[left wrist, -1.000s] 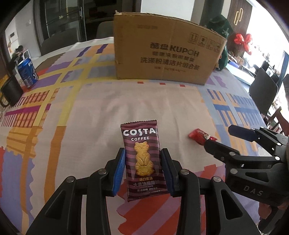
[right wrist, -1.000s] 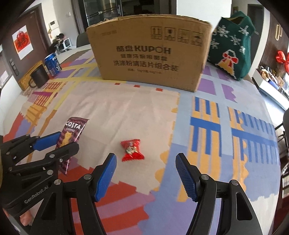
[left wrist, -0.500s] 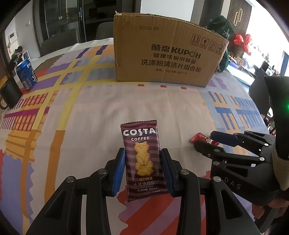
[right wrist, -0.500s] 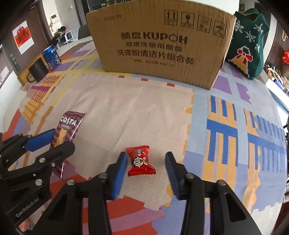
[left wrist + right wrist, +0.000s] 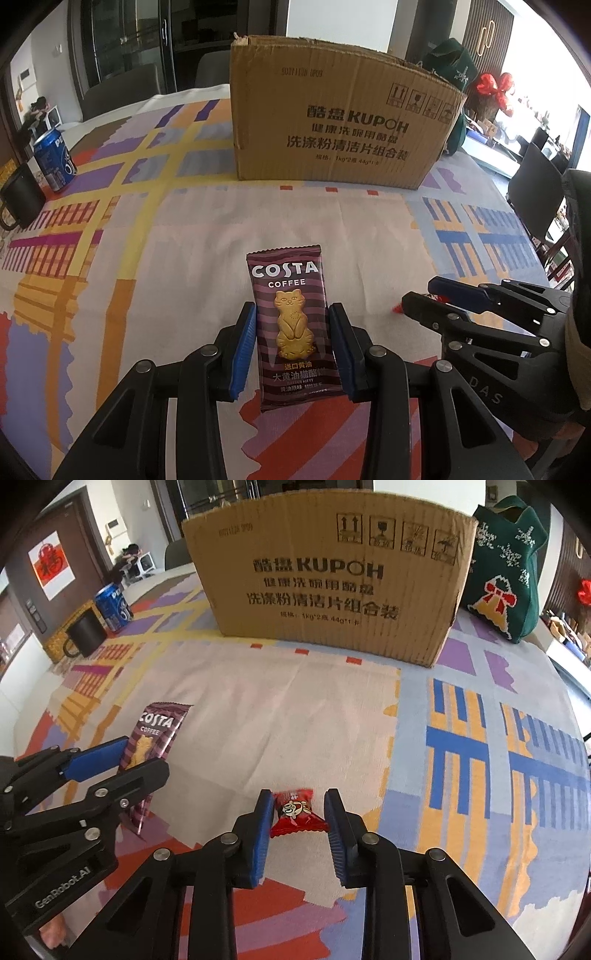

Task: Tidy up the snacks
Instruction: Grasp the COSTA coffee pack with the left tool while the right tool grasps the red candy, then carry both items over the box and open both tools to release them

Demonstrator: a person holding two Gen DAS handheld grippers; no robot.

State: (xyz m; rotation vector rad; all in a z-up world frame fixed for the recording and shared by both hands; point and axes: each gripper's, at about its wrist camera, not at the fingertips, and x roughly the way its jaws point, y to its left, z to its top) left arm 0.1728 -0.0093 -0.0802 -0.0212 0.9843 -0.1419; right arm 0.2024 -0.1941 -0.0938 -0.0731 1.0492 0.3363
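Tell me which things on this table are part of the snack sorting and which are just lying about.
Part of the job:
- Costa biscuit packet, clamped in the left tool
- red candy, between the pads of the right tool, which has just been closing
- cardboard box, probably where the snacks go

Just lying about:
- blue soda can
- black mug
- green knitted bag
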